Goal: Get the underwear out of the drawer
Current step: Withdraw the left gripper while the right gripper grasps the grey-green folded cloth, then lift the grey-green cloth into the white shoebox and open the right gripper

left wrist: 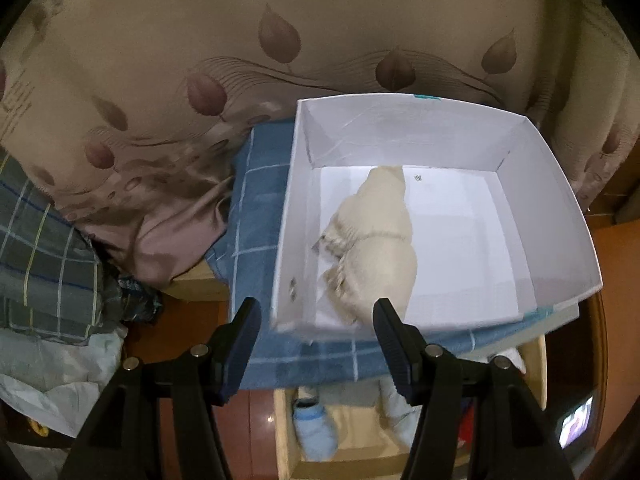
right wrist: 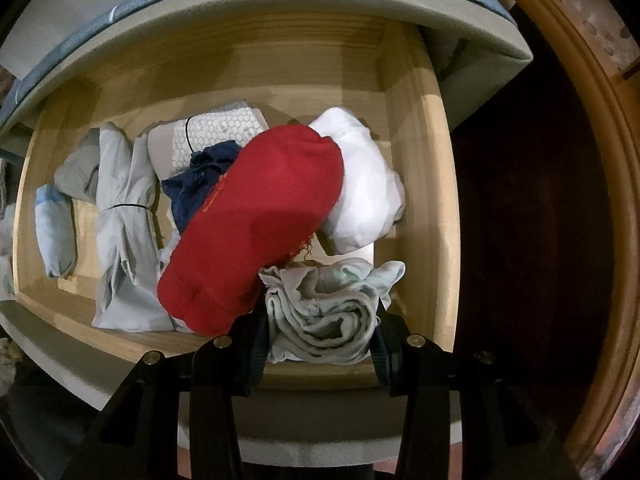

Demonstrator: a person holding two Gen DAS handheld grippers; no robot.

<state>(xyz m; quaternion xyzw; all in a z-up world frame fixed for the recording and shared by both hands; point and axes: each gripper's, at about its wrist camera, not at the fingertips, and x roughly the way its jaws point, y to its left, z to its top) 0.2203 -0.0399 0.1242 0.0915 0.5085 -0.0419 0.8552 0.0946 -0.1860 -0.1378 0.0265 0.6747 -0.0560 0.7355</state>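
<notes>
Gripping the crumpled pale garment at the drawer's front right corner with the right gripper, pads pressing in from both sides, the red garment leaning against it. Hovering the left gripper with jaws spread wide and empty at the near rim of the white box, a cream garment already lying inside. Advisable next: lifting straight up and slowly, clearing the front wall, watching for the red piece dragging along.
</notes>
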